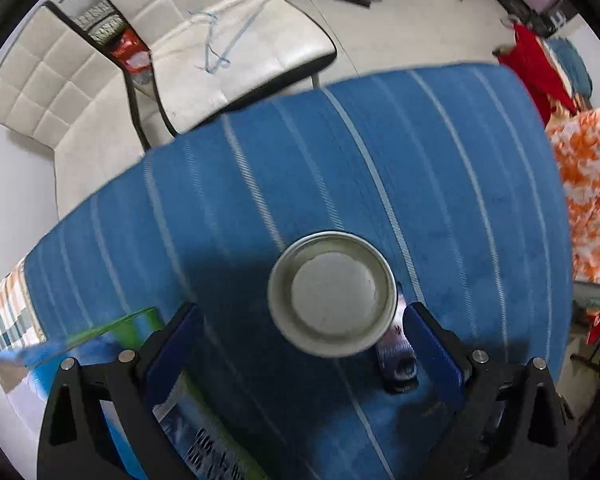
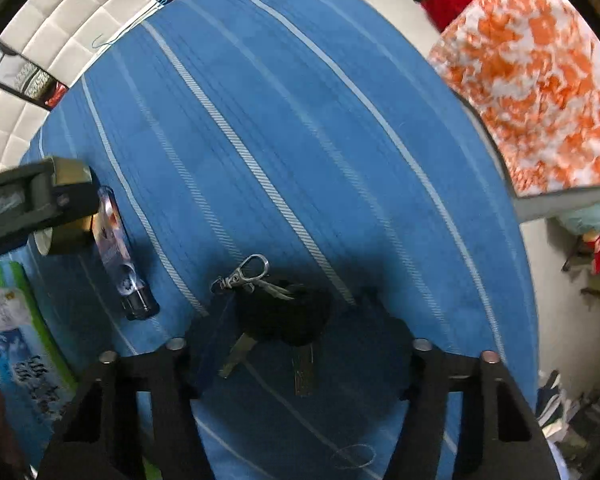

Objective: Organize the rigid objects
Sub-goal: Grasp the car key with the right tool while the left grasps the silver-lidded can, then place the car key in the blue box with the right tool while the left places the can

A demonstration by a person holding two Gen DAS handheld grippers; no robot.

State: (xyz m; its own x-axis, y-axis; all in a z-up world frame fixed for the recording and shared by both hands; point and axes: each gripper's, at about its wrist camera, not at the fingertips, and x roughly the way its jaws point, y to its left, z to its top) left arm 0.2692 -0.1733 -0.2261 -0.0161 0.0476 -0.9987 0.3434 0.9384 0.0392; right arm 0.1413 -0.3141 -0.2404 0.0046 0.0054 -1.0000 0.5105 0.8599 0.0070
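my left gripper point(image 1: 300, 344) points straight down at the tape roll point(image 1: 332, 294) on the blue striped cloth point(image 1: 440, 168), jaws apart, pads clear of the roll. my right gripper point(image 2: 296, 360) hangs over the key bunch point(image 2: 278, 314); jaws partway in, not touching it. lighter point(image 2: 120, 256) lies just beside the roll.

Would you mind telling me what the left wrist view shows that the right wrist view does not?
Only the left wrist view shows the tape roll's round face from above, between the open left gripper jaws, untouched. Only the right wrist view shows the key bunch between the right gripper jaws. Both show the blue striped cloth, the slim printed tube, the green-edged box and the white chairs.
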